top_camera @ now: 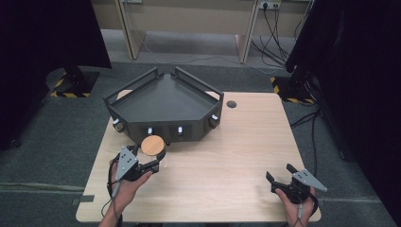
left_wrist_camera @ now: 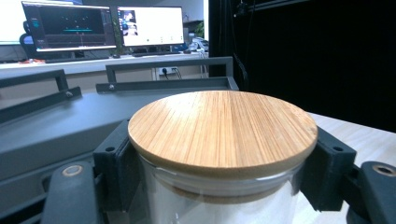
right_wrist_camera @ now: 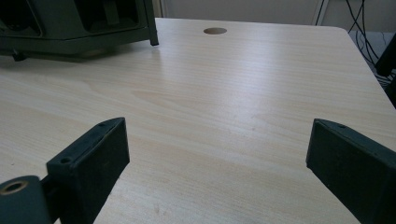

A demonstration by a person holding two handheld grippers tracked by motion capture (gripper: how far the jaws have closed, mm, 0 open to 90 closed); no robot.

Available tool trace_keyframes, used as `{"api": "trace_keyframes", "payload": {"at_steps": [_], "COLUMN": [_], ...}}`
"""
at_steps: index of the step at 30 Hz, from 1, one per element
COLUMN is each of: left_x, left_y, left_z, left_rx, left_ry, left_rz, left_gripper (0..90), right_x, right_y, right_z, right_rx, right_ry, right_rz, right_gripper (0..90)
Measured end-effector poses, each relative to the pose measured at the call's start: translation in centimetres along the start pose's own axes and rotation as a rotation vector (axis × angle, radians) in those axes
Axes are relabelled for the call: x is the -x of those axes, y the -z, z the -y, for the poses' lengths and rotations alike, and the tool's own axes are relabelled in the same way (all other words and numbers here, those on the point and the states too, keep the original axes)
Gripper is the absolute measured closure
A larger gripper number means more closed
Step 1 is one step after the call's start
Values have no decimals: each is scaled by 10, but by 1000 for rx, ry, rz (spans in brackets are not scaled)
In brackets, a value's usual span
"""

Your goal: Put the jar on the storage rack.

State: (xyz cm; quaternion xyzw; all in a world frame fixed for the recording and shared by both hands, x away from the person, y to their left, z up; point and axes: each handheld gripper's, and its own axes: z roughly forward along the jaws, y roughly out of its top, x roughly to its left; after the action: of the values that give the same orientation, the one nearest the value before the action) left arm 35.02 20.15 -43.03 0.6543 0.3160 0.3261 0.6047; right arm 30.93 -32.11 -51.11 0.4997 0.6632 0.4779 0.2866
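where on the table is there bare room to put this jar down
The light wooden table is bare between the left gripper, shut on the glass jar with the round bamboo lid, and the open right gripper. The dark angular tray crowds the far left, though its own floor is bare.

Left tongs clamped tight; right tongs gape wide.

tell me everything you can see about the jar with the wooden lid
The jar is a clear glass cylinder closed by a round, flat lid of pale bamboo-like wood with fine straight grain. The lid sits level and the jar stands upright. Whether anything is inside cannot be told. The left gripper is shut on it, a black jaw pressing each side just under the lid. It is near the table's front left, just in front of the dark angular tray. Whether its base touches the table cannot be seen.
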Motion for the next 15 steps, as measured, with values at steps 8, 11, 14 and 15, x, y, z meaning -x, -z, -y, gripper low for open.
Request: {"api": "trace_keyframes", "payload": {"at_steps": [8,11,14,15], "left_x": [-7,-7,-9,-9], "left_y": [-3,-4,-5,-5], "left_z": [-15,-17,-21,-21], "left_rx": [18,21,21,21], "left_ry": [-2,-1,0,0], "left_rz": [-28,-31,-38,-38], "left_gripper": [265,265,265,265], "right_x": [0,0,0,0], "right_y": [0,0,0,0], "right_z": [0,0,0,0], "right_rx": [0,0,1,1], "right_ry": [0,0,0,0], "right_rz": [1,1,3,3], "right_gripper": [62,62,62,62]}}
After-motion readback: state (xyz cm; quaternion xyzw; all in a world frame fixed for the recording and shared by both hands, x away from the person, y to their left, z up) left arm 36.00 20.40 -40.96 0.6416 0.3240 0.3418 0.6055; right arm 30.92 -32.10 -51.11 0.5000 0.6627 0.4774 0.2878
